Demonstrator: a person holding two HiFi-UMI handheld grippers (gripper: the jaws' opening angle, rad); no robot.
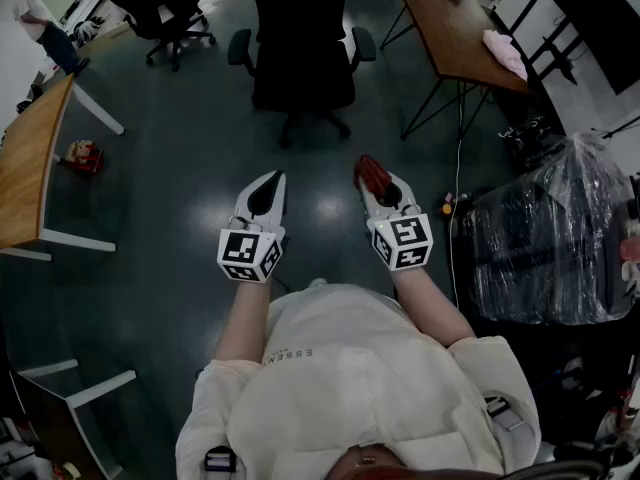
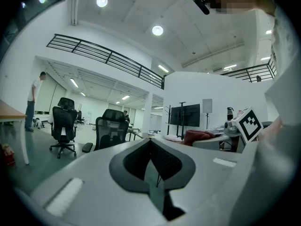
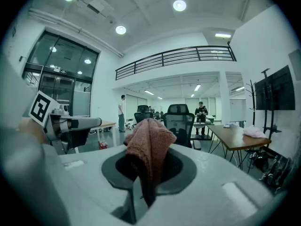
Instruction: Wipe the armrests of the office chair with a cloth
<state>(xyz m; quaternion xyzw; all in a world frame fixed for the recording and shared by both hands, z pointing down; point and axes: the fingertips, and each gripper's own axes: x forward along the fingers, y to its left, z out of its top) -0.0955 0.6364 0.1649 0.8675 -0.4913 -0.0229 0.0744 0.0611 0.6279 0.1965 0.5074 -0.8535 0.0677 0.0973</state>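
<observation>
A black office chair (image 1: 302, 53) stands ahead of me on the dark floor, with one armrest (image 1: 240, 46) on its left and another armrest (image 1: 364, 44) on its right. The chair (image 3: 178, 118) shows small and far beyond the jaws in the right gripper view; the chair (image 2: 111, 130) is also distant in the left gripper view. My right gripper (image 1: 373, 175) is shut on a reddish-brown cloth (image 3: 148, 142), which bunches up out of the jaws; the cloth (image 1: 371, 173) shows at its tip. My left gripper (image 1: 267, 194) is shut and holds nothing. Both hover well short of the chair.
A wooden table (image 1: 455, 30) with a pink cloth (image 1: 505, 52) stands at the right, another wooden table (image 1: 28, 163) at the left. A second black chair (image 1: 160, 6) is at the back left. A plastic-wrapped bulk (image 1: 545, 238) sits at the right. A person (image 1: 38, 20) stands far left.
</observation>
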